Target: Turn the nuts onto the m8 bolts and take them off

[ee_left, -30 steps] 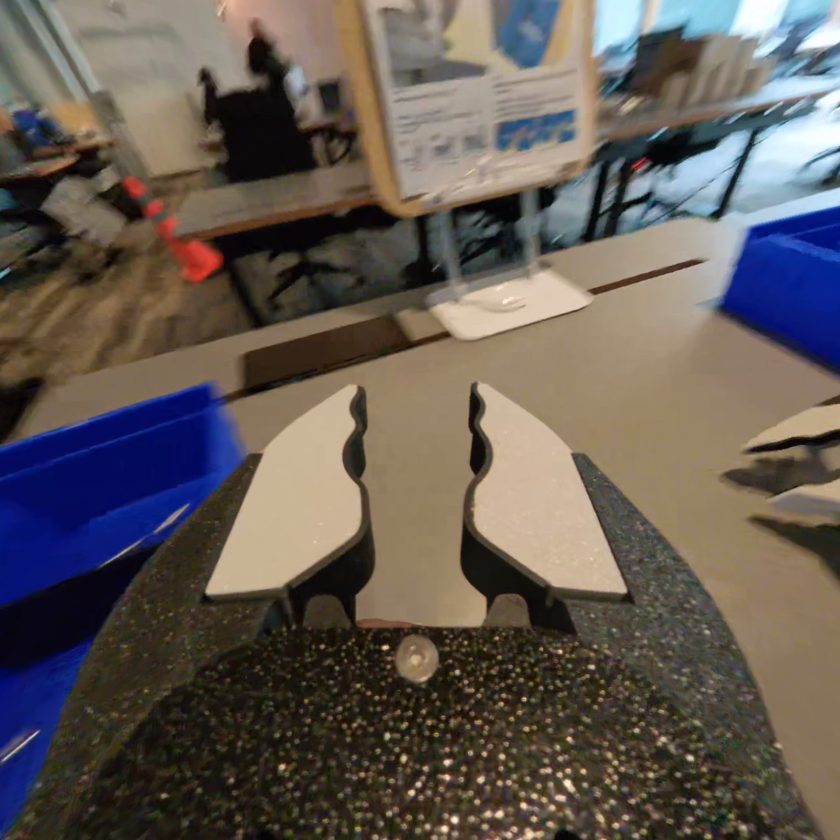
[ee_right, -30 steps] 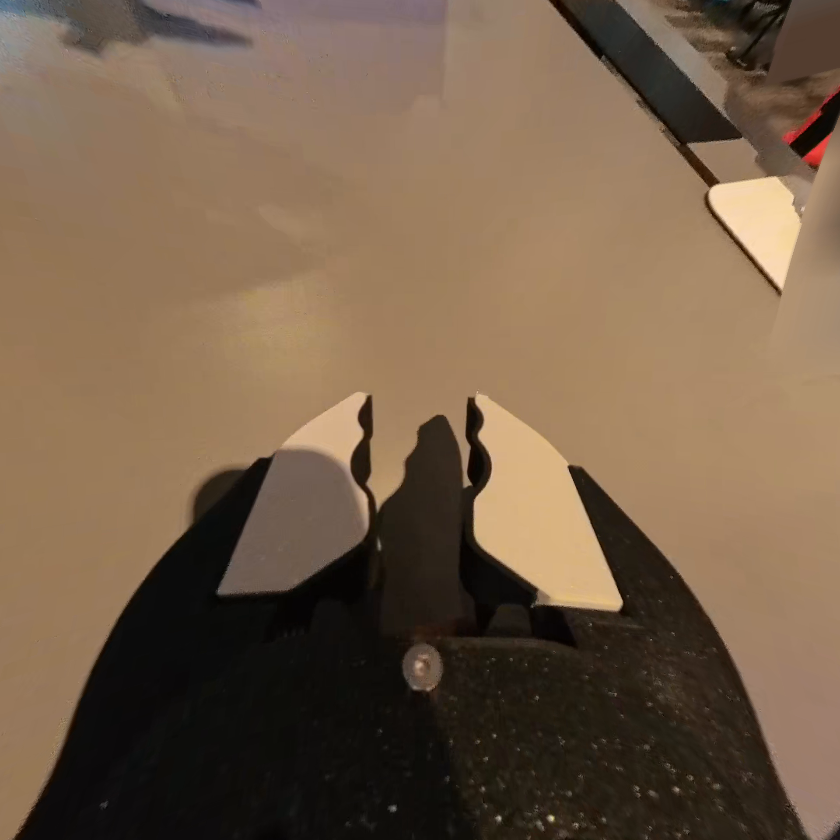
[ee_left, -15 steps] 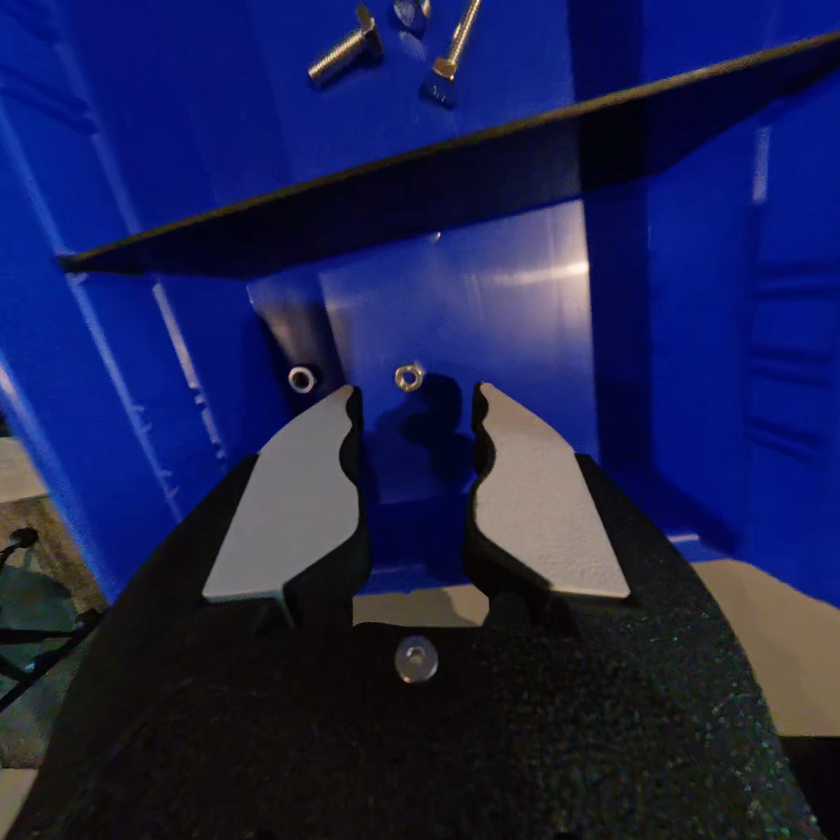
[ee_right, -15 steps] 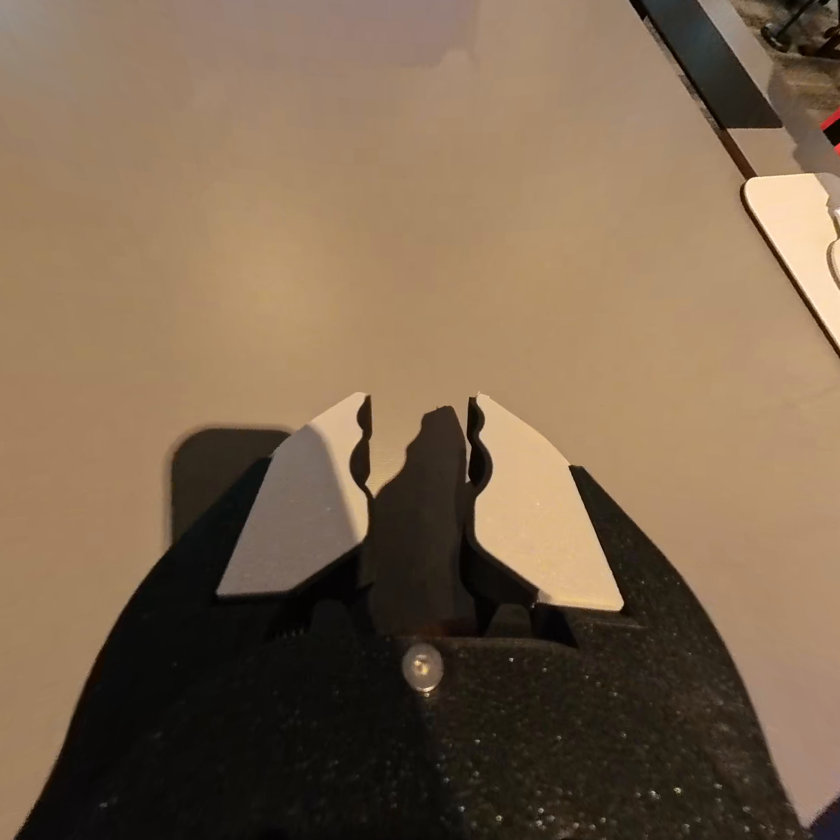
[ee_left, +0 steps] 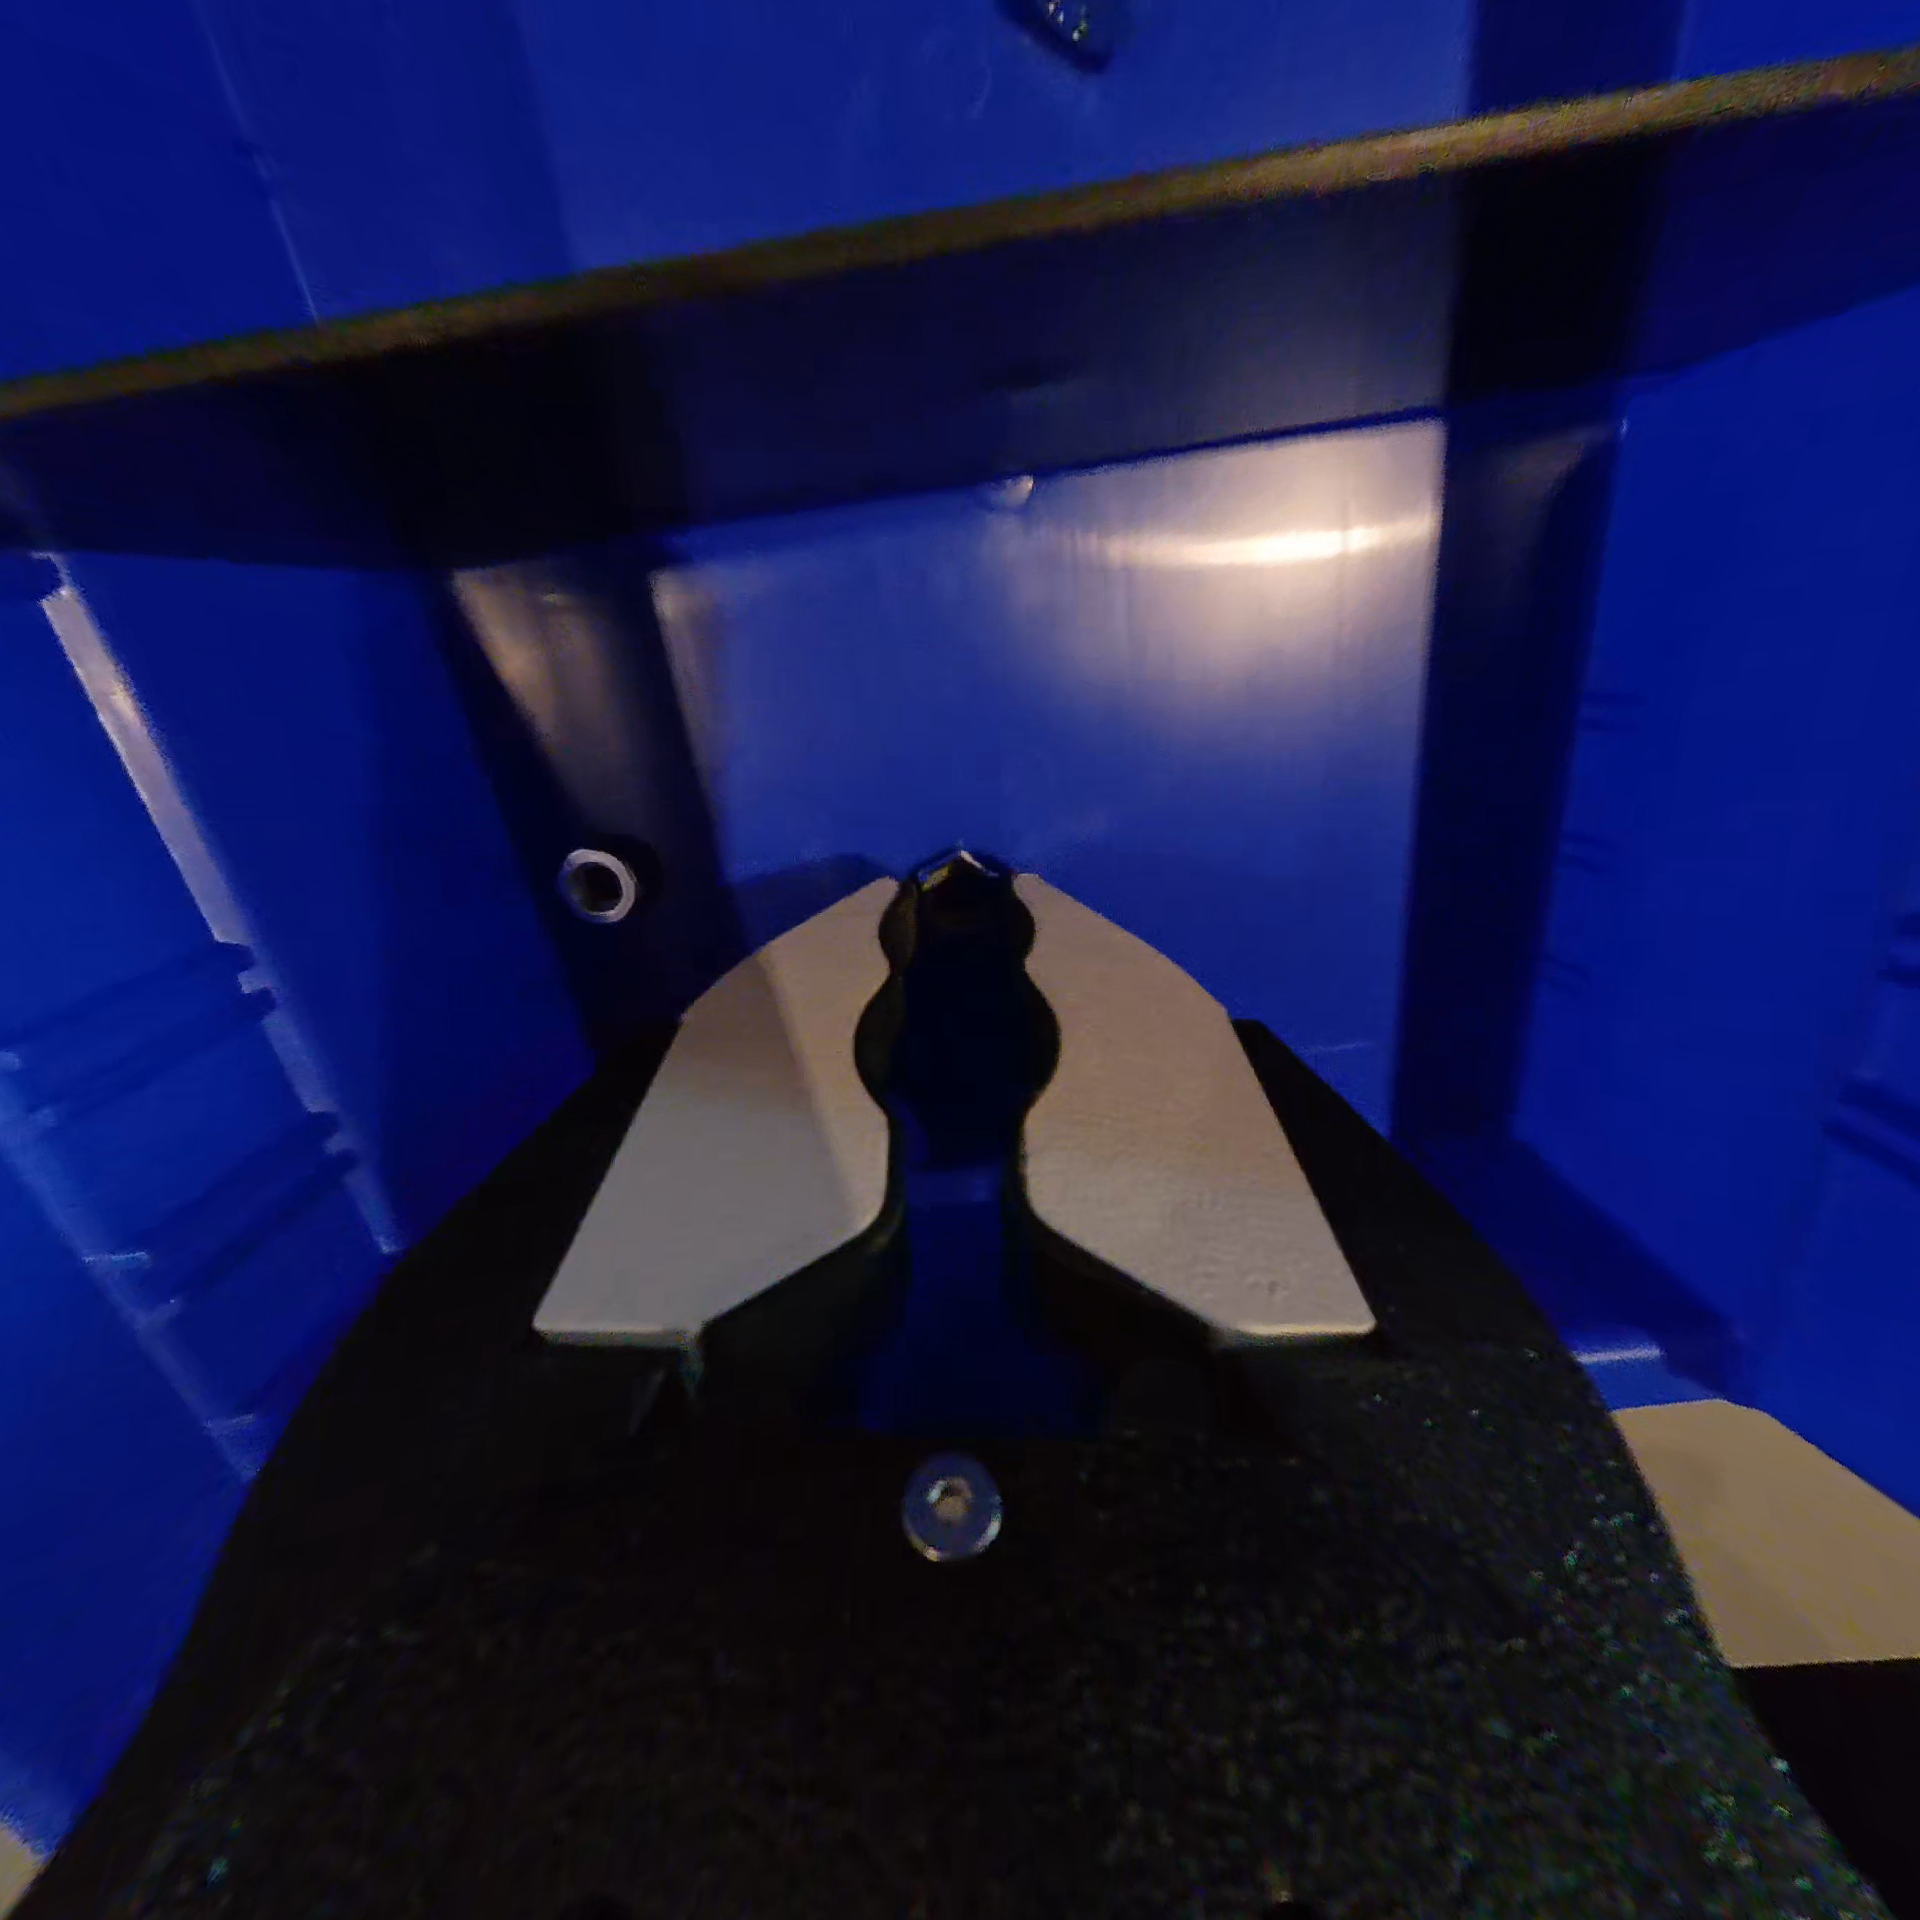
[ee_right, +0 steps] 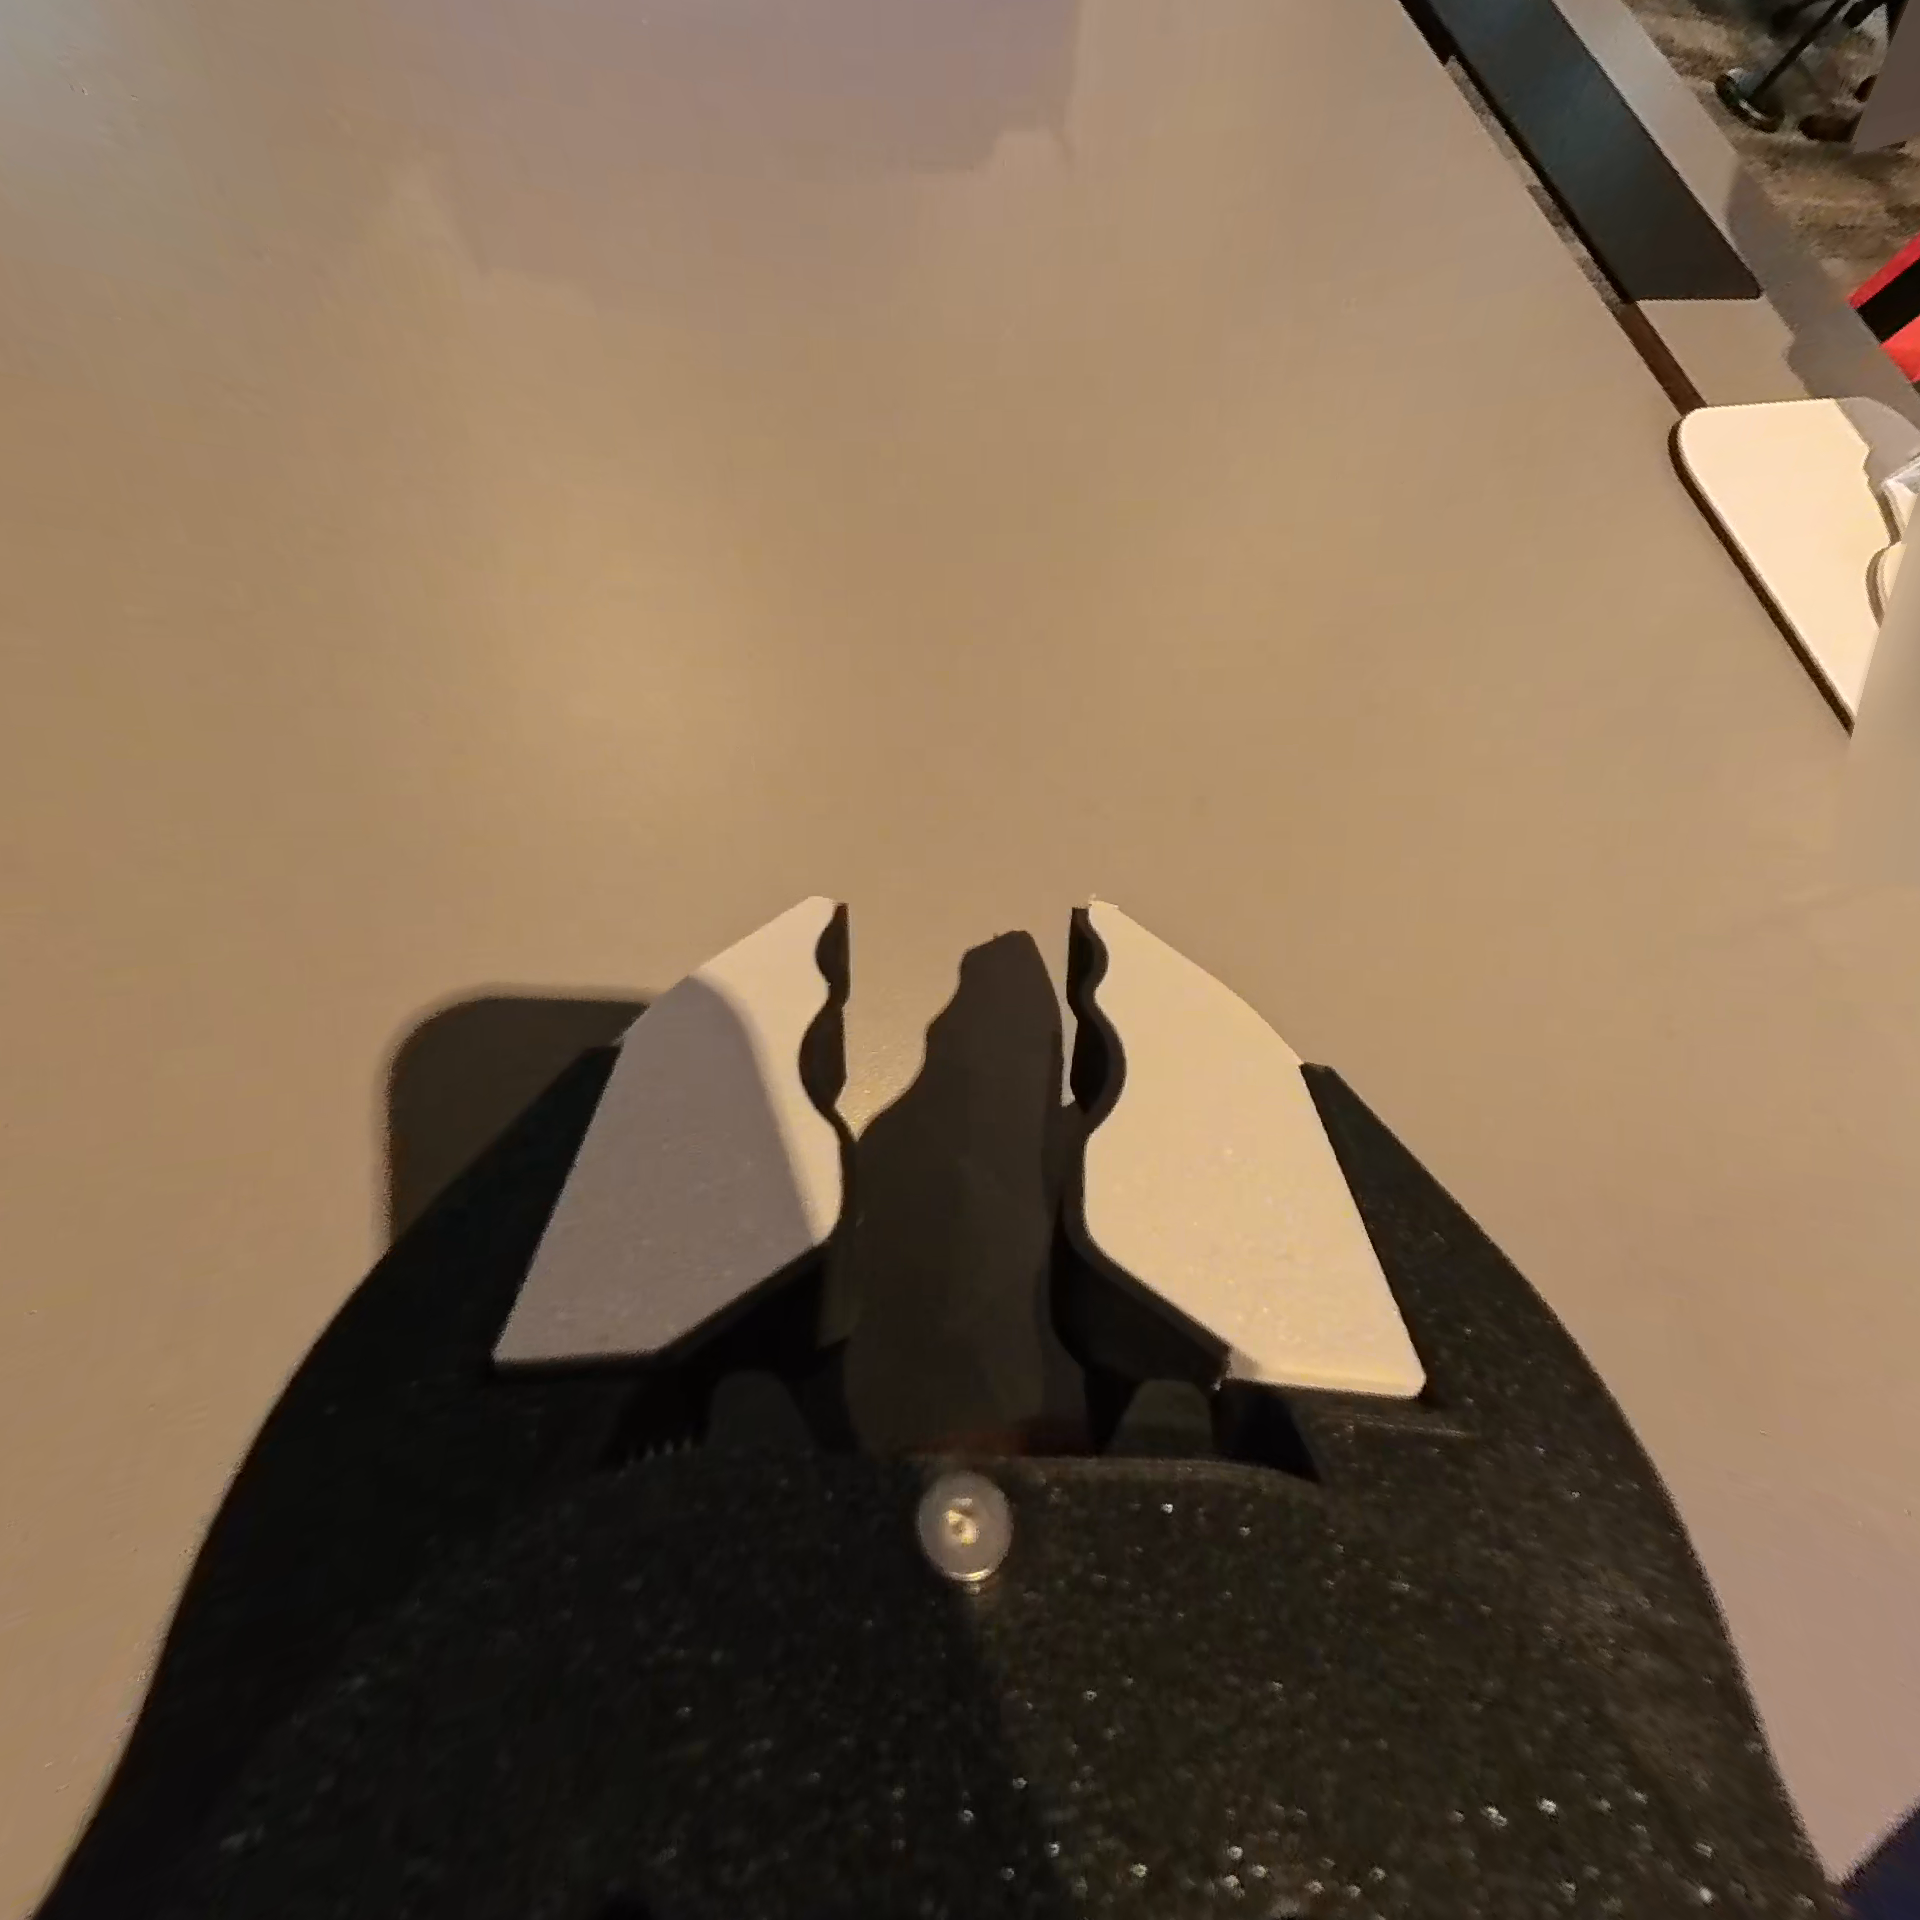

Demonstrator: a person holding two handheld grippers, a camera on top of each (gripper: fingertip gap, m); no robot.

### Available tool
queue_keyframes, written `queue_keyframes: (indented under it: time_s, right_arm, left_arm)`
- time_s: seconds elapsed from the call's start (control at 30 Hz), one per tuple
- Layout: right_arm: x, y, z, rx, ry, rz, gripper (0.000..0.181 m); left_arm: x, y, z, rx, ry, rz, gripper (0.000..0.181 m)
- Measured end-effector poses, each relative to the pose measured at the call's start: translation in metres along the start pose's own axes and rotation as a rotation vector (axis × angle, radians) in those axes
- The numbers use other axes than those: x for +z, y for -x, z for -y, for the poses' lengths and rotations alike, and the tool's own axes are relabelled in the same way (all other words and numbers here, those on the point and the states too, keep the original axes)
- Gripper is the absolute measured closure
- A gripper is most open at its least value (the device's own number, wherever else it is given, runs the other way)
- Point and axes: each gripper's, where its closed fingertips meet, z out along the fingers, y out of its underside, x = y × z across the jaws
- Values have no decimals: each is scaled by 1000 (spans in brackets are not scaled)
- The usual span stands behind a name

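Observation:
In the left wrist view my left gripper [ee_left: 958, 885] is down inside a blue bin [ee_left: 1725, 831]. Its fingertips are closed on a small silver nut [ee_left: 948, 862], of which only the top edge shows between the tips on the bin floor. A second silver nut [ee_left: 595, 883] lies to the left, near the bin wall. A bolt [ee_left: 1060, 21] shows partly at the top, beyond a black divider [ee_left: 935, 291]. In the right wrist view my right gripper [ee_right: 958, 920] is open and empty over the bare tan table [ee_right: 727, 468].
The black divider crosses the bin ahead of the left gripper. The bin's ribbed walls stand close on both sides. A white stand base [ee_right: 1787, 540] sits at the table's right edge in the right wrist view, with a dark gap [ee_right: 1600, 156] in the table behind it. The tips of one gripper are about 50 cm away from the tips of the other. My left gripper's tips are some 11 cm from the bolt [ee_left: 1060, 21].
My left gripper went from above the table down into the blue bin, moved onto the middle nut and closed on it. The right gripper stayed open, drifting slightly over the table.

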Motion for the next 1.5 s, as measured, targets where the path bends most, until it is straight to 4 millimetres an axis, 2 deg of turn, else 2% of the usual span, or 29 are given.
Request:
queue_keyframes:
  time_s: [0.07, 0.1, 0.17, 0.2, 0.23, 0.27, 0.3, 0.33, 0.4, 0.47, 0.5, 0.57, 0.63, 0.77, 0.83, 0.93, 0.97, 1.03, 1.1, 1.13, 1.2, 1.23, 1.33, 1.43, 1.5]
  right_arm:
    - [0, 0, 0, -4, 0, -3, 141]
    - [0, 0, 0, -5, 0, -3, 141]
    - [0, 0, 0, -5, -1, -2, 141]
    - [0, 0, 0, -3, -2, 0, 141]
    - [1, 0, 1, 0, -2, 3, 141]
    - [1, 0, 1, 3, -2, 5, 141]
    - [1, 0, 1, 7, -2, 7, 141]
    - [1, -1, 1, 12, -4, 7, 141]
    - [-1, -2, 2, 21, -16, 1, 141]
    - [-4, -3, 3, 28, -35, -10, 142]
    - [-5, -4, 4, 33, -46, -18, 142]
    - [-7, -7, 5, 46, -66, -33, 143]
    - [-9, -9, 6, 61, -83, -36, 144]
    - [-11, -9, 8, 81, -99, -21, 144]
    - [-11, -9, 7, 86, -100, -16, 144]
    - [-11, -9, 8, 87, -100, -16, 144]
    - [-11, -9, 7, 89, -101, -16, 144]
    - [-12, -10, 8, 94, -105, -15, 144]
    - [-13, -10, 8, 103, -110, -13, 144]
    - [-13, -10, 8, 107, -112, -11, 144]
    - [-13, -9, 8, 109, -110, -6, 143]
    - [-13, -8, 7, 108, -105, -1, 143]
    - [-14, -5, 5, 95, -95, 1, 143]
    - [-14, -2, 4, 89, -83, 17, 143]
    - [-12, -1, 3, 95, -73, 36, 143]
  left_arm:
    - [-4, 2, 0, -6, -13, 20, 166]
    - [-12, 2, 4, -5, -51, 37, 166]
    - [-48, -11, 20, 24, -184, 79, 167]
    - [-74, -31, 31, 74, -279, 83, 167]
    - [-102, -62, 42, 163, -378, 71, 167]
    - [-125, -103, 49, 275, -458, 40, 167]
    - [-140, -145, 52, 389, -501, 6, 167]
    - [-145, -186, 51, 496, -513, -21, 167]
    - [-130, -266, 42, 699, -477, -119, 167]
    - [-95, -342, 20, 868, -383, -265, 167]
    - [-75, -370, 7, 943, -318, -311, 167]
    - [-43, -405, -11, 1027, -230, -345, 167]
    - [-23, -421, -23, 1076, -171, -353, 167]
    - [2, -423, -35, 1125, -86, -300, 166]
    - [1, -425, -36, 1128, -103, -323, 167]
    - [0, -422, -33, 1126, -133, -307, 151]
    - [-4, -422, -31, 1116, -155, -320, 147]
    - [-25, -419, -23, 1075, -237, -376, 140]
    - [-59, -405, -6, 1008, -354, -413, 138]
    - [-80, -391, 6, 962, -419, -420, 138]
    - [-121, -352, 32, 856, -550, -402, 138]
    - [-139, -326, 44, 799, -602, -378, 138]
    - [-178, -227, 77, 602, -697, -213, 140]
    - [-187, -125, 91, 432, -666, -48, 140]
    - [-179, -72, 96, 354, -617, 14, 141]
